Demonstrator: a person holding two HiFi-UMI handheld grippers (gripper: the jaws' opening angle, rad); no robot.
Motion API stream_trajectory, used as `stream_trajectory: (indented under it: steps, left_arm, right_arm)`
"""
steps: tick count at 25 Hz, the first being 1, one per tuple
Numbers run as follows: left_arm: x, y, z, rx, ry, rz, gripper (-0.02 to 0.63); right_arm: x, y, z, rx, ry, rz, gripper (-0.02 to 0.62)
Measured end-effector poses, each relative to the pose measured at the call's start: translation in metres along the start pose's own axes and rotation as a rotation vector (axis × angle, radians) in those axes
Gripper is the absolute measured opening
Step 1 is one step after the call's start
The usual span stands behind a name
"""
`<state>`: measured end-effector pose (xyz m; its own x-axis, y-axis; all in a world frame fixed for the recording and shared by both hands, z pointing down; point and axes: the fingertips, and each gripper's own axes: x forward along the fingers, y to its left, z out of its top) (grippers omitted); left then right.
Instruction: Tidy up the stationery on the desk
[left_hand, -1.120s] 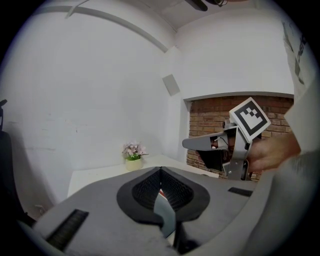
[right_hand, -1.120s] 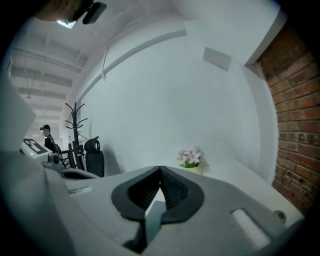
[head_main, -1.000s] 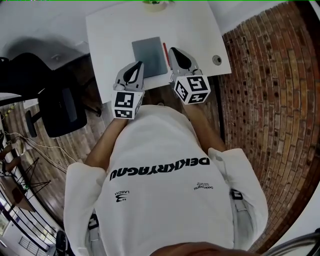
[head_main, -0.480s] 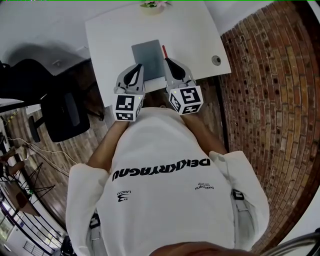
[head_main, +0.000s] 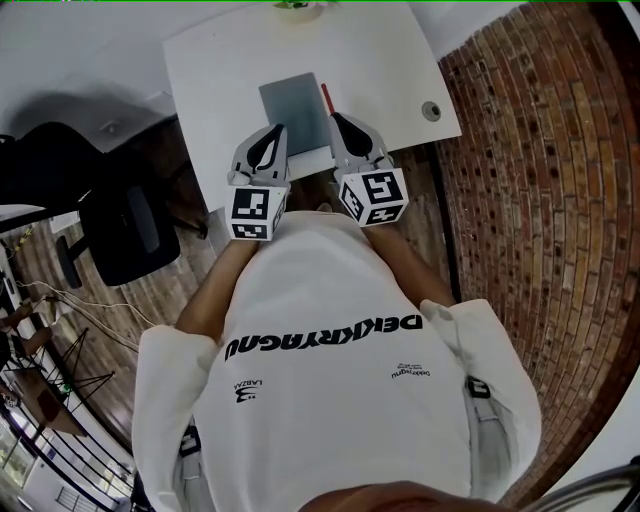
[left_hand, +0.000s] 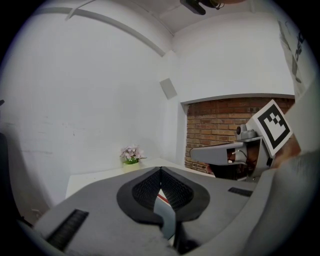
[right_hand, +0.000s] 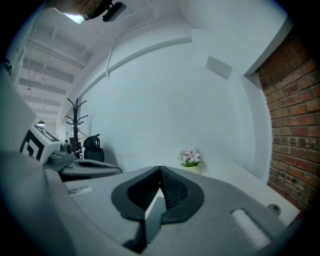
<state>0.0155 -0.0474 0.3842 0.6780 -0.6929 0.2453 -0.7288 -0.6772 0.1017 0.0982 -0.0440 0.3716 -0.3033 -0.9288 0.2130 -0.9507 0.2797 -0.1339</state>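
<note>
- Overhead, in the head view: grey notebook (head_main: 296, 108) flat on the white desk (head_main: 210, 90), red pen (head_main: 326, 100) just beside its right edge; left gripper (head_main: 279, 129) and right gripper (head_main: 336, 118) at the desk's near edge, one by each near corner of the notebook.
- Left gripper view: jaws pressed together, nothing pinched; flowerpot (left_hand: 131, 155) at the desk's far edge.
- Right gripper view: jaws likewise pressed together, empty; same flowerpot ahead.

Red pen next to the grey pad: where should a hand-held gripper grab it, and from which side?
Probably mid-shaft, coming straight down from above. The red pen lies flat on the desk, long and thin, close beside the grey pad, so the jaws should straddle its width. The right hand-held gripper, jaws shut, is nearest.
</note>
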Motion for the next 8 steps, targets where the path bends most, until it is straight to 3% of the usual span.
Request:
stream_trajectory:
  steps: [8]
  left_arm:
    - [-0.002, 0.014, -0.005, 0.035, -0.002, 0.012, -0.002]
  right_arm:
    - [0.005, 0.006, 0.0, -0.006, 0.005, -0.008, 0.0]
